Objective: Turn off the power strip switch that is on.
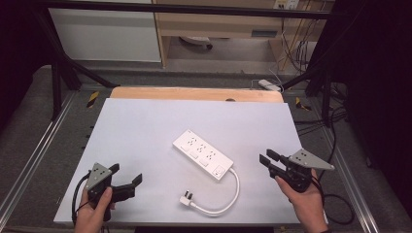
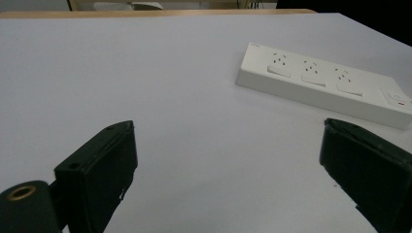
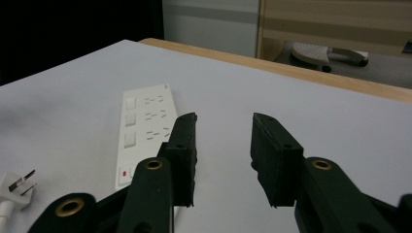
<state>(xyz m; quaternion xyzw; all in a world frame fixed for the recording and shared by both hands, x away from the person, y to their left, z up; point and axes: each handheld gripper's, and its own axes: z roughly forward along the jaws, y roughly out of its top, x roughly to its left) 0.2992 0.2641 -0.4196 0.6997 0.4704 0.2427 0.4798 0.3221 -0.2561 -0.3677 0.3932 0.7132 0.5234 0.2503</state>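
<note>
A white power strip [image 1: 202,154] with three sockets and a switch lies at an angle in the middle of the white table [image 1: 145,126]. Its white cable [image 1: 232,196] loops round to a plug [image 1: 186,198] lying near the front edge. My left gripper [image 1: 127,173] is held at the front left, open wide with nothing between its jaws. In the left gripper view [image 2: 228,128] the strip [image 2: 325,85] lies ahead to the right. My right gripper [image 1: 266,157] hovers right of the strip, its jaws a little apart and empty. The right gripper view [image 3: 224,119] has the strip [image 3: 143,131] and plug [image 3: 17,184] to its left.
A wooden edge [image 1: 194,93] borders the far side of the table. Black frame bars [image 1: 63,63] rise at the back corners, and metal rails [image 1: 39,145] run along both sides. Cables and a white adapter [image 1: 268,85] lie on the floor beyond.
</note>
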